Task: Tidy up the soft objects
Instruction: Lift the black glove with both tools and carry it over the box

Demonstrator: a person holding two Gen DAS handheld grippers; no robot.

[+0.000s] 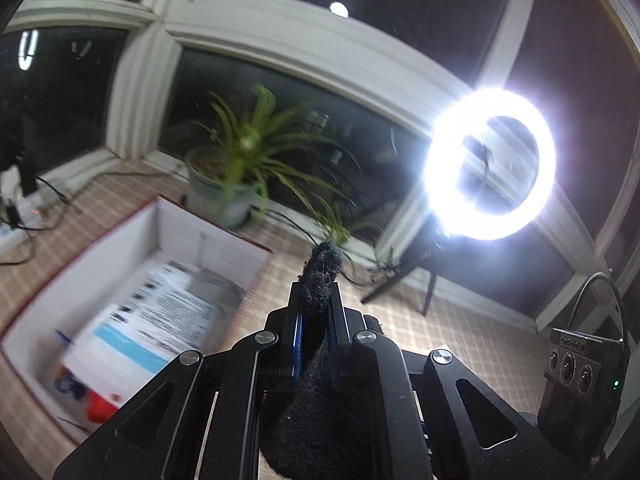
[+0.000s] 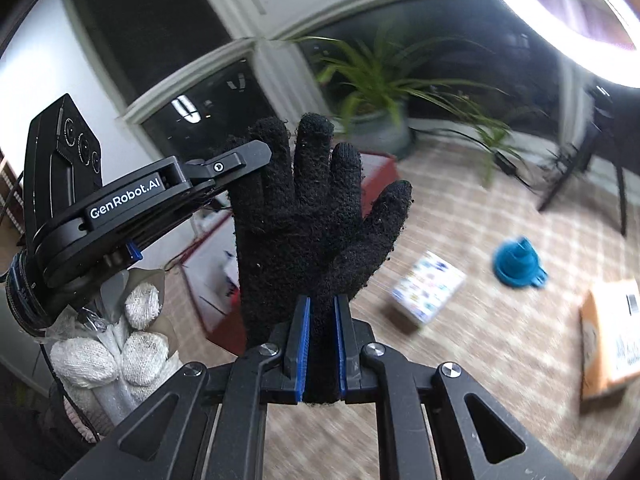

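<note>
Black knitted glove [image 2: 312, 216] is held up in the air between two tools, its fingers spread and pointing upward. Right hand-held gripper [image 2: 320, 344] has its blue pads closed tight on the cuff of the glove. Left hand-held gripper [image 1: 316, 304] is also closed, and it pinches the outer finger of the same glove; in its own view the woolly tip sticks out above the jaws. From the right wrist view, this left tool comes in from the left side, carried by a hand in a white glove [image 2: 120, 344].

Below, on the checked floor [image 2: 480, 360], stands an open red box [image 1: 132, 280] with printed papers inside. Further right lie a small colourful box [image 2: 430, 286], a blue plastic piece [image 2: 516, 264] and a cardboard carton [image 2: 610, 340]. A potted plant [image 1: 240, 160] stands near the window, and a ring lamp [image 1: 490, 164] shines bright beside it.
</note>
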